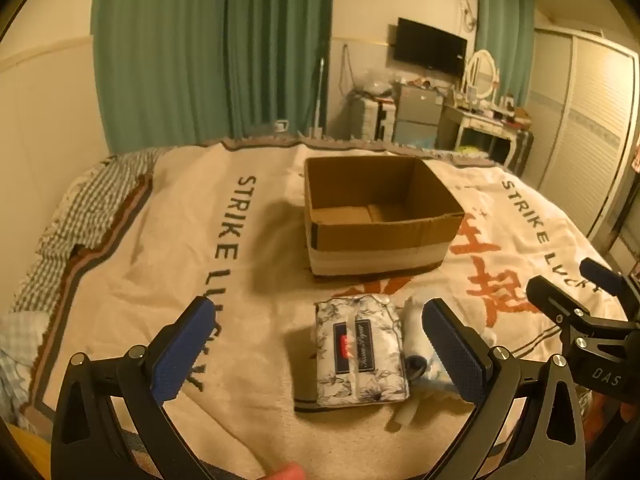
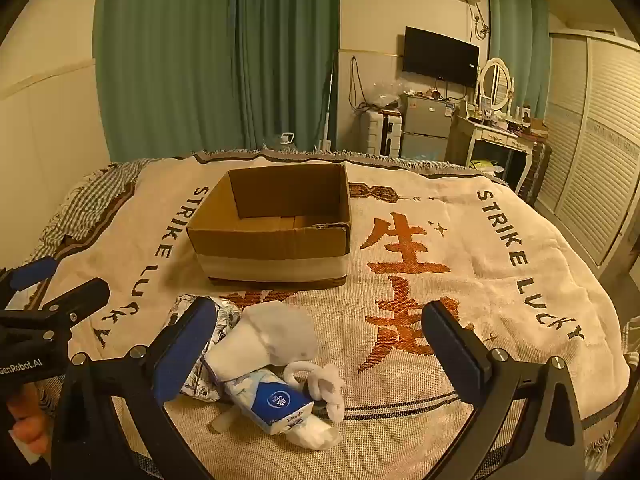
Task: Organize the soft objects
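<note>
Between your left gripper (image 1: 316, 344), whose blue-padded fingers are spread wide and hold nothing, lies the flat floral-printed fabric pouch (image 1: 360, 354) on the cream woven blanket (image 1: 132, 280). It looks soft and light, so take it across its short sides, where the cloth can fold a little without slipping.

Just beside it on the right is the pile of small things: a white rolled sock (image 2: 264, 344), a blue-and-white tissue pack (image 2: 272, 400) and a small white plush toy (image 2: 326, 386), all touching. Your right gripper (image 2: 318, 344) is also spread wide and empty. The pack may be slippery; pinch its middle.

Farther back stands the open brown cardboard box (image 2: 272, 240), apparently empty.
</note>
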`<action>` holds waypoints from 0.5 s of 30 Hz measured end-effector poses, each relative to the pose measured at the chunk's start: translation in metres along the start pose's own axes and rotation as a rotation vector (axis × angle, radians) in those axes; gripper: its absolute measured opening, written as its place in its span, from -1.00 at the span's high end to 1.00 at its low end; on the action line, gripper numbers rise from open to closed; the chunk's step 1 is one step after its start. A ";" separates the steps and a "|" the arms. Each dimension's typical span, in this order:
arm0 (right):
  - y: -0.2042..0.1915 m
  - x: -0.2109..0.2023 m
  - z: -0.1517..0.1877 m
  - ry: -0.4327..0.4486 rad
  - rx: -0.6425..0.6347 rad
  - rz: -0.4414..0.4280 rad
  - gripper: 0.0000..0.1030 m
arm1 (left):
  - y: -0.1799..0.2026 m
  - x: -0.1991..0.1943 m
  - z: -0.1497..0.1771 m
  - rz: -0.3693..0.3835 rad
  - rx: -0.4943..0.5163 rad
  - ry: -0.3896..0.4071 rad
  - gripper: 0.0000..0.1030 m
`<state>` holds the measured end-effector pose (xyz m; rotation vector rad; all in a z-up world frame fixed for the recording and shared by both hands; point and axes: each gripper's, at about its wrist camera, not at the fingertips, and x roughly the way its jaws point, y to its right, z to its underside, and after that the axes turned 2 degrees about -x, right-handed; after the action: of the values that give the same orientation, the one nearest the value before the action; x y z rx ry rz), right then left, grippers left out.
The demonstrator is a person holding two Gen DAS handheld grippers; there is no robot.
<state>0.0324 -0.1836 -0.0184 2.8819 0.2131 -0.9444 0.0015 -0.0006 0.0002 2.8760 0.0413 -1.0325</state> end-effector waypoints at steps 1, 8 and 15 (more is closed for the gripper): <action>0.000 0.000 0.000 0.000 0.000 0.000 -1.00 | 0.001 0.001 -0.001 -0.006 0.009 -0.003 -1.00; 0.000 0.000 0.000 0.014 -0.001 0.001 -1.00 | 0.001 0.002 0.002 -0.006 0.014 0.001 -1.00; 0.000 0.000 0.000 0.014 -0.005 0.002 -1.00 | 0.002 -0.001 0.001 0.004 0.010 0.014 -1.00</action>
<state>0.0326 -0.1833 -0.0185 2.8846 0.2128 -0.9217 -0.0004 -0.0027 0.0001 2.8908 0.0309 -1.0155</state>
